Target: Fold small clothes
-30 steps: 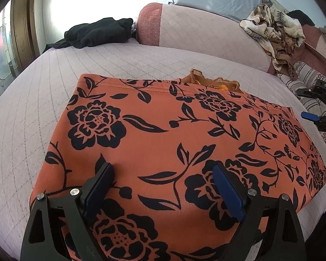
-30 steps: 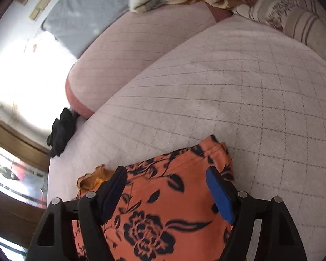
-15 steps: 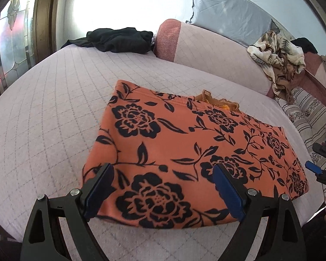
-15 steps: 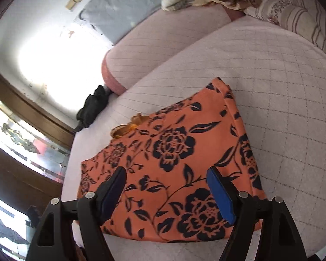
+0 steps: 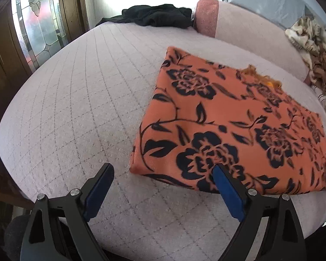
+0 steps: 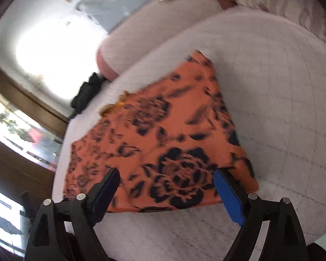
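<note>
An orange garment with black flowers lies folded flat as a rectangle on the pale quilted bed; it also shows in the right wrist view. A bit of orange lace pokes out at its far edge. My left gripper is open and empty, held above the bed near the garment's near left corner. My right gripper is open and empty, held over the garment's near edge. The right wrist view is blurred.
A black garment lies at the bed's far edge by a pink bolster. A beige patterned cloth is heaped at the far right. A glazed wooden door stands left of the bed.
Both grippers have drawn back from the garment and lifted away. The left view has swung left, so the garment now sits right of centre. The garment itself has not moved.
</note>
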Motion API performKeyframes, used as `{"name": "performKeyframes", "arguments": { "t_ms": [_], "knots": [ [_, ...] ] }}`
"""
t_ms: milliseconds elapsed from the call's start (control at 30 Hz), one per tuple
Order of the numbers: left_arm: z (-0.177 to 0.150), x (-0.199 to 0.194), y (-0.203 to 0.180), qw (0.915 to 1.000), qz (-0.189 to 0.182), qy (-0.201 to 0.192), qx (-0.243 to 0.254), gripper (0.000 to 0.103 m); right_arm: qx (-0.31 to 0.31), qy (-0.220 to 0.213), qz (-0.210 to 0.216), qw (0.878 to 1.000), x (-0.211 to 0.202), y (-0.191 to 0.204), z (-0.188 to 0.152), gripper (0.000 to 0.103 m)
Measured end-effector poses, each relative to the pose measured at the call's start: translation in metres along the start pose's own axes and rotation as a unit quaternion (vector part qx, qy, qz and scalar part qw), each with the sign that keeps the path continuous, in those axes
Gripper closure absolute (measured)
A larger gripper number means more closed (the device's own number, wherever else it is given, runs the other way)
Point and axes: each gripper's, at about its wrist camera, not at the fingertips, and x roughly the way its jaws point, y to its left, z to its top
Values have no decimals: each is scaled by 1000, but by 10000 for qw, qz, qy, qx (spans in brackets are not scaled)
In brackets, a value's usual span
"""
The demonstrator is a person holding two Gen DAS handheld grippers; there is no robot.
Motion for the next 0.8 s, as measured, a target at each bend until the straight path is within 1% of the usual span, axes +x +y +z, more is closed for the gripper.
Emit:
{"name": "performKeyframes", "arguments": {
  "t_ms": [33, 67, 133, 167, 200, 233, 267, 300, 333, 367, 400, 467, 500, 533, 567, 600, 633, 700, 767, 800],
  "knots": [
    [0, 3, 5, 9999, 36, 109, -36, 11, 192, -148, 250, 9994, -5, -7, -1, 15],
    [0, 1, 11, 9998, 13, 108, -182, 11, 265, -229, 371, 9987, -13, -8, 2, 15],
    [0, -17, 20, 9983, -57, -213, -538, 11, 195, -478, 420, 9978, -27, -8, 3, 14],
    [1, -25, 22, 9975, -66, -415, -560, 11, 208, -531, 450, 9974, -29, -11, 2, 14],
    [3, -27, 18, 9976, 34, -531, -432, 11, 330, -430, 395, 9977, -25, -18, 1, 14],
    [4, -21, 13, 9985, 186, -459, -221, 11, 508, -245, 391, 9976, -16, -27, 1, 14],
    [4, -9, 8, 9995, 274, -185, 11, 11, 568, -235, 434, 9972, -14, -30, 1, 14],
    [5, 2, 4, 9992, 341, 135, 158, 11, 550, -338, 409, 9971, -21, -25, 3, 14],
    [5, 3, 5, 9993, 306, 163, 120, 12, 416, -493, 436, 9970, -31, -18, 3, 14],
    [5, -5, 6, 9997, 223, -81, -14, 13, 156, -684, 504, 9963, -40, -8, 4, 14],
    [4, -15, 5, 9992, 157, -361, -114, 13, -88, -840, 448, 9954, -49, 1, 6, 14],
    [7, -30, -1, 9976, -37, -690, -35, 12, -325, -1075, 117, 9936, -62, 11, 8, 14],
    [9, -36, -5, 9965, -115, -822, 63, 12, -333, -1112, 67, 9932, -66, 11, 10, 14],
    [10, -42, -10, 9952, -125, -963, 151, 12, -257, -1030, 112, 9943, -66, 9, 13, 14],
    [12, -46, -14, 9942, -132, -1049, 204, 12, -74, -838, 171, 9963, -64, 5, 14, 14],
    [13, -50, -18, 9935, -228, -1093, 225, 12, 163, -623, 232, 9977, -61, -2, 15, 14],
    [15, -51, -25, 9928, -358, -1121, 211, 12, 461, -515, 359, 9970, -60, -10, 11, 14],
    [19, -52, -37, 9915, -564, -1147, 251, 12, 1060, -411, 598, 9917, -62, -23, -3, 14],
    [19, -46, -57, 9906, -690, -1095, 436, 12, 1400, -365, 808, 9862, -61, -28, -17, 14],
    [20, -39, -71, 9903, -732, -1052, 536, 12, 1468, -303, 867, 9849, -57, -27, -21, 14]
  ]
}}
